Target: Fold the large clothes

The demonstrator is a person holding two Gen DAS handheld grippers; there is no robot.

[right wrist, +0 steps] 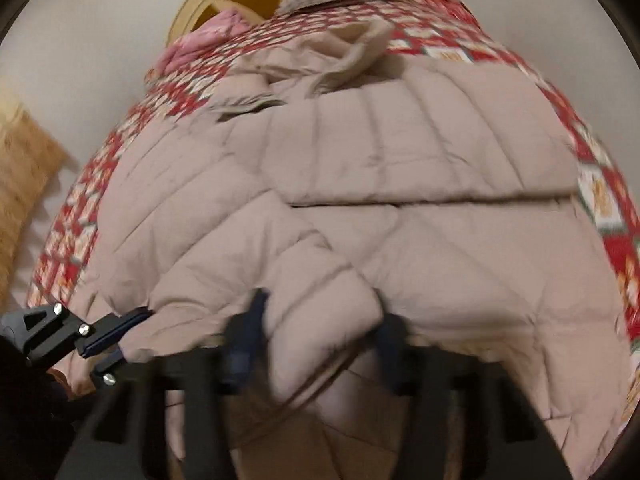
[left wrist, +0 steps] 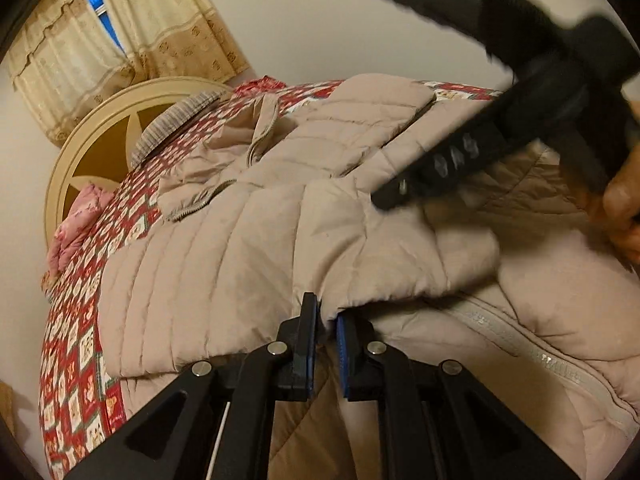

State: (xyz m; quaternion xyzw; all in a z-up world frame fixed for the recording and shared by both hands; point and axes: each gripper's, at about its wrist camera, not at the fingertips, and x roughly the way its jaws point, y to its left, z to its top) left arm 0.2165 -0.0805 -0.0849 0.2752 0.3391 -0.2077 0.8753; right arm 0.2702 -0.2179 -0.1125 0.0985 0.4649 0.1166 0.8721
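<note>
A beige quilted puffer jacket (left wrist: 256, 236) lies spread on a bed, collar toward the headboard; it also fills the right wrist view (right wrist: 400, 168). My left gripper (left wrist: 327, 316) is shut on the jacket's folded hem edge and lifts it. It shows at the lower left of the right wrist view (right wrist: 114, 344). My right gripper (right wrist: 320, 344) is blurred, its fingers wide apart around a puffy fold of the jacket. Its body (left wrist: 480, 148) crosses the upper right of the left wrist view.
The bed has a red patterned quilt (left wrist: 76, 344) and a cream round headboard (left wrist: 100, 132). A pink garment (left wrist: 76, 224) and a grey ribbed item (left wrist: 176, 124) lie near the headboard. Curtains (left wrist: 120, 28) hang behind. Wooden floor (right wrist: 20, 176) shows left.
</note>
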